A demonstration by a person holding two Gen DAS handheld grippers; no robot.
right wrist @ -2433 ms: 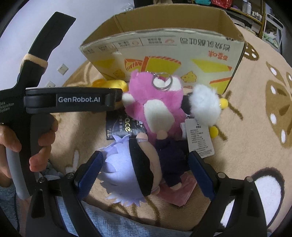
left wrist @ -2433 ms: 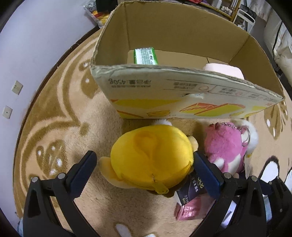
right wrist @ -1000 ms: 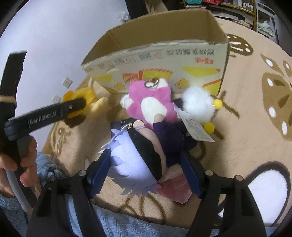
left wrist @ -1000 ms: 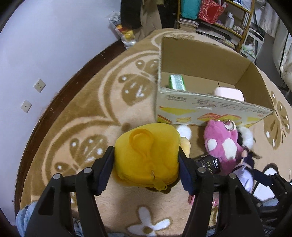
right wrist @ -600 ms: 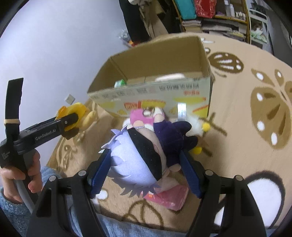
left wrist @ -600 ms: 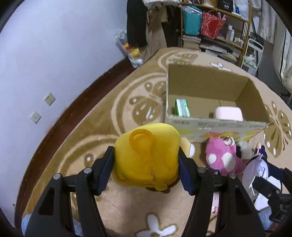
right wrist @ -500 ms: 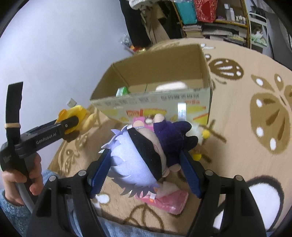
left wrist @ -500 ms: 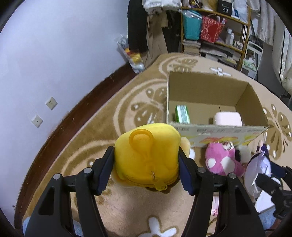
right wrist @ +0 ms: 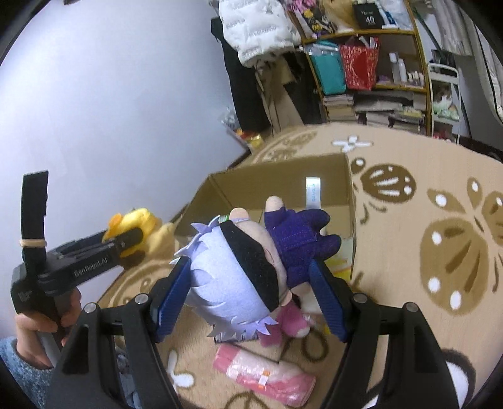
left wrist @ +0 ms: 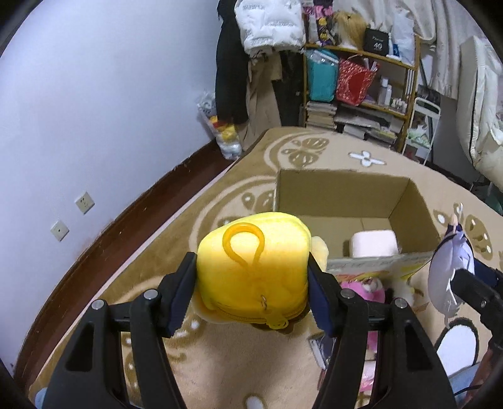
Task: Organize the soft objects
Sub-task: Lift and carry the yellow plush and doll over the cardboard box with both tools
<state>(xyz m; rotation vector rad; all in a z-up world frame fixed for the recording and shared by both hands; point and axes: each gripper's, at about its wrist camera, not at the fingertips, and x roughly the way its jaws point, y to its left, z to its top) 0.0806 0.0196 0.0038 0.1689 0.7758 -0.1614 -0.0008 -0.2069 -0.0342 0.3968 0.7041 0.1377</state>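
Right now your left gripper (left wrist: 251, 295) has its blue-padded jaws pressed into both sides of a yellow plush (left wrist: 253, 270), a rounded, velvety toy with a glossy yellow plastic loop on top and a small metal ring near its zip; it hangs in the air in front of the near-left corner of the cardboard box (left wrist: 339, 196). Your right gripper (right wrist: 251, 292) pinches a felt-and-fleece doll (right wrist: 242, 267) across its big head: spiky pale lilac hair, a black band over the eyes, a peach face and a stubby dark purple body, held above the carpet just short of the box's near wall.

That box is plain brown corrugated card, open at the top, with a strip of white tape down one inner wall and yellow-and-orange printing on its outer front; the print is too small to read. Inside sits a soft, pale pink block (left wrist: 374, 243). On the tan, looped-pile carpet (right wrist: 440, 195) with brown leaf motifs lie a fuzzy pink plush (left wrist: 364, 288) against the box front and a crinkly pink packet (right wrist: 267, 377) nearer you. The side of your left gripper reads "GenRobot.AI" in white. On the shelf behind, a black box (right wrist: 368, 14) shows "40".
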